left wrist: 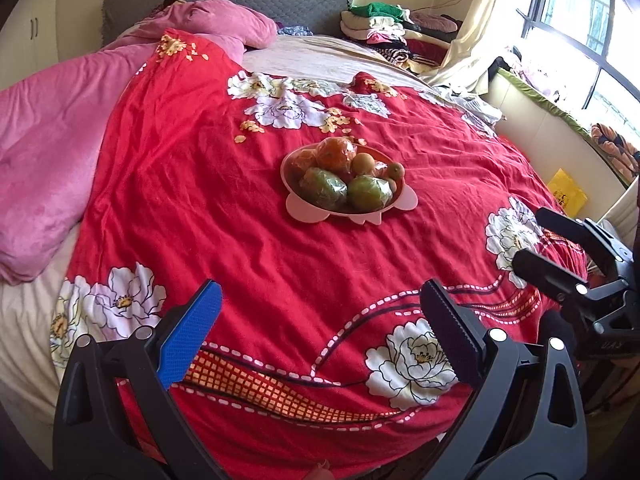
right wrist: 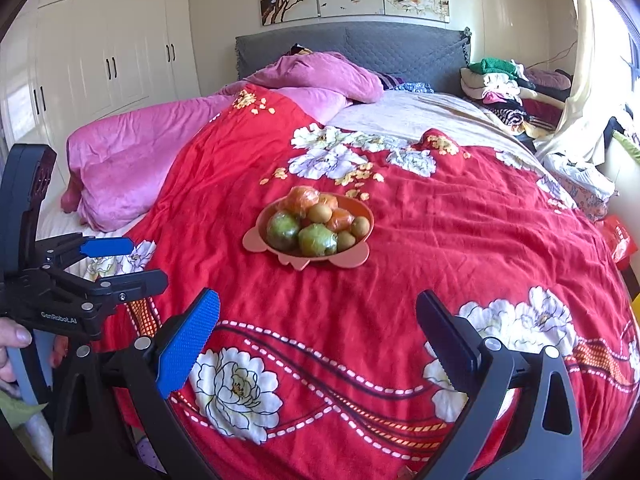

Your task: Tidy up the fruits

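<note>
We hold our left gripper (left wrist: 320, 320) and right gripper (right wrist: 318, 328) spread wide and empty above the near end of the red floral quilt (left wrist: 224, 208), with the pink fruit bowl (right wrist: 352, 258) resting mid-bed, well beyond both.

A home bedroom: a bed (right wrist: 400, 120) with grey headboard (right wrist: 360, 48), wardrobe (right wrist: 112, 48), folded clothes (right wrist: 500, 84).

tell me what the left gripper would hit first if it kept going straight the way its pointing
Probably the red floral quilt itself: the left gripper, jaws open and empty, points slightly downward across bare bedding. The pink fruit plate lies further along roughly the same line, so it could come first if the path runs flatter; depth is unclear.
</note>
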Demonstrator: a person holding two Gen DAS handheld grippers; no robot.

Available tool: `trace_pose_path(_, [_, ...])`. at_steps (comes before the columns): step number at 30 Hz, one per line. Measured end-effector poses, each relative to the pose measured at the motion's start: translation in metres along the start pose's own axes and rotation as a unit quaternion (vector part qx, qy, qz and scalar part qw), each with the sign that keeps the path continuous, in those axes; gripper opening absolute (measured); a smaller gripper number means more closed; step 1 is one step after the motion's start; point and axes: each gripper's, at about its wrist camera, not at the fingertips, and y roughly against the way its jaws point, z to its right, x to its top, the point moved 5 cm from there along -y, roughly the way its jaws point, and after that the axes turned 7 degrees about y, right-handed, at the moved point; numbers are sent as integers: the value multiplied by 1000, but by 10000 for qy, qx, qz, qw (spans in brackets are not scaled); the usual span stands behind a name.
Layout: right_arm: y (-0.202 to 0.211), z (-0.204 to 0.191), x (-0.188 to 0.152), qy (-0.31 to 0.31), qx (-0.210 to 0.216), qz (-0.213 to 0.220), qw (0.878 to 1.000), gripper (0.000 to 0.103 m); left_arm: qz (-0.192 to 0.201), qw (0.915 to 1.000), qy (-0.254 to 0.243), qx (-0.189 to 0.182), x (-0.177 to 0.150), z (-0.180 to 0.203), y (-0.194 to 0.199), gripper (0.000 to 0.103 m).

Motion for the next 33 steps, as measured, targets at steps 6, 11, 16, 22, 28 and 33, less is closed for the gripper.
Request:
trace_pose_path(6, [-7,-7,-6,6,67,-68,10000,98,-14,10000,27,6,-4,-1,-3,93])
trace_pose_path(11, [-12,-7,-12,-69,126,-135,9998,98,-31,10000,57,-7,-7,-2,-6,93])
trace_pose_path(16, [-14,-7,-15,-106,135,-132,9998,98,-37,10000,74,-10,-12,-1,-9,93])
trace_pose_path(22, [-19,-3,-20,-214,111,-197,9995,98,-49,10000,57,-20,-17,0,-12,93])
trace_pose_path(28, [-23,-1,-22,-277,111,-242,9993,98,-85,10000,51,-4,-18,-1,-15,93])
trace_pose_path(33, [-24,-1,-23,-267,105,-257,9993,98,-108,9999,58,5,-19,-1,-17,93])
